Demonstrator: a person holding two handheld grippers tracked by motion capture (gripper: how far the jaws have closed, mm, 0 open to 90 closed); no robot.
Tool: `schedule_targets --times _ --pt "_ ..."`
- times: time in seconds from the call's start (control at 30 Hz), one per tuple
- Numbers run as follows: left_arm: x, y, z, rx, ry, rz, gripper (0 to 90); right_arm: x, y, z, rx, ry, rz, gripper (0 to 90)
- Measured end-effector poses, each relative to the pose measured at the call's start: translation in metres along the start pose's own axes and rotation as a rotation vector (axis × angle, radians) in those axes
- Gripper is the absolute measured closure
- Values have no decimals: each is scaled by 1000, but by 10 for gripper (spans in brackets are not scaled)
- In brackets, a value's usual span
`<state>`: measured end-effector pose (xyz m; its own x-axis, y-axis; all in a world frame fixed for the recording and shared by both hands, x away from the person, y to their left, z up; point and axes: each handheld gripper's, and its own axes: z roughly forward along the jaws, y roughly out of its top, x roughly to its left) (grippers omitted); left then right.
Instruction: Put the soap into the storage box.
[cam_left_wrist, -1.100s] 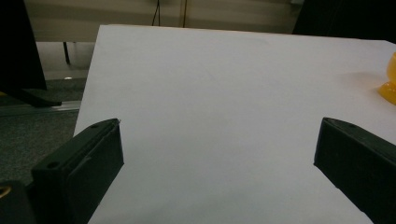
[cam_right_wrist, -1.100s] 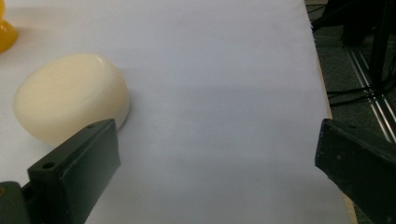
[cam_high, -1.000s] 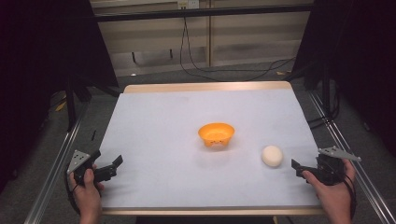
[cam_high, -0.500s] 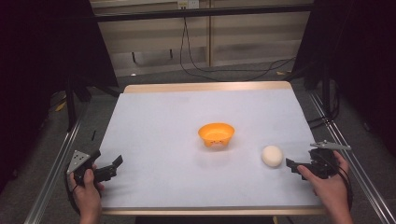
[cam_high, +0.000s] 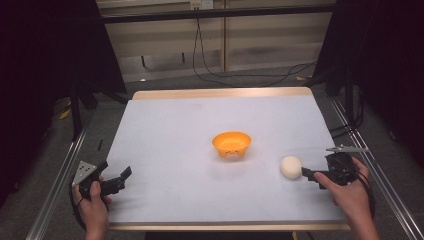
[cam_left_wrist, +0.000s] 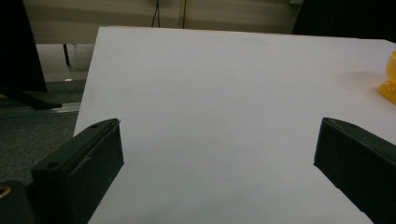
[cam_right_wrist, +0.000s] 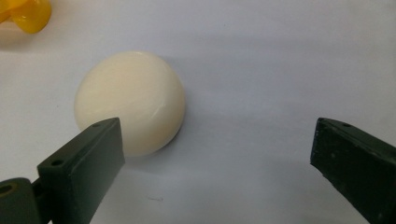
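An orange bowl (cam_high: 231, 144) stands near the middle of the white table (cam_high: 200, 120). To its right, toward the front, lies a cream-white round ball (cam_high: 291, 167). My right gripper (cam_high: 311, 175) is open and just to the right of the ball, its jaws pointing at it. In the right gripper view the ball (cam_right_wrist: 130, 102) sits right in front of the left jaw, off-centre between the open jaws, with the bowl's edge (cam_right_wrist: 25, 14) at top left. At the table's front left corner my left gripper (cam_high: 122, 177) is open with nothing between its jaws, and the bowl (cam_left_wrist: 388, 79) peeks in at its view's right edge.
Metal rails (cam_high: 57, 175) run along both sides of the table. Black cables (cam_high: 215, 65) lie on the floor beyond the far edge. Dark curtains flank the space left and right.
My right gripper has moved left toward the ball and now sits close beside it. The left gripper, the bowl and the ball have stayed put.
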<state>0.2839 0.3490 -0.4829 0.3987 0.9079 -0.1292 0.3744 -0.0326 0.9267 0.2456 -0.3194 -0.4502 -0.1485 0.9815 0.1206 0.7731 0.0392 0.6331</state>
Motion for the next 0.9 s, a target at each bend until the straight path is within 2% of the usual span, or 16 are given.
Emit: schedule_targets --times 0.4,0.47,0.5,0.57,0.67,0.9 --pt "0 0 0 -1 -4 -10 12 13 11 5 16 27 -5 27" --pt "0 0 0 -1 -4 -11 12 15 12 6 20 29 -18 28" --pt "0 0 0 -1 -4 -11 12 17 13 7 24 30 -8 28" --pt "0 0 0 -1 -3 -11 12 19 14 8 25 33 -21 28" --pt "0 0 0 -1 -4 -11 12 24 16 11 32 41 -9 27" --pt "0 0 1 -2 -6 -16 12 29 20 16 42 49 -17 26"
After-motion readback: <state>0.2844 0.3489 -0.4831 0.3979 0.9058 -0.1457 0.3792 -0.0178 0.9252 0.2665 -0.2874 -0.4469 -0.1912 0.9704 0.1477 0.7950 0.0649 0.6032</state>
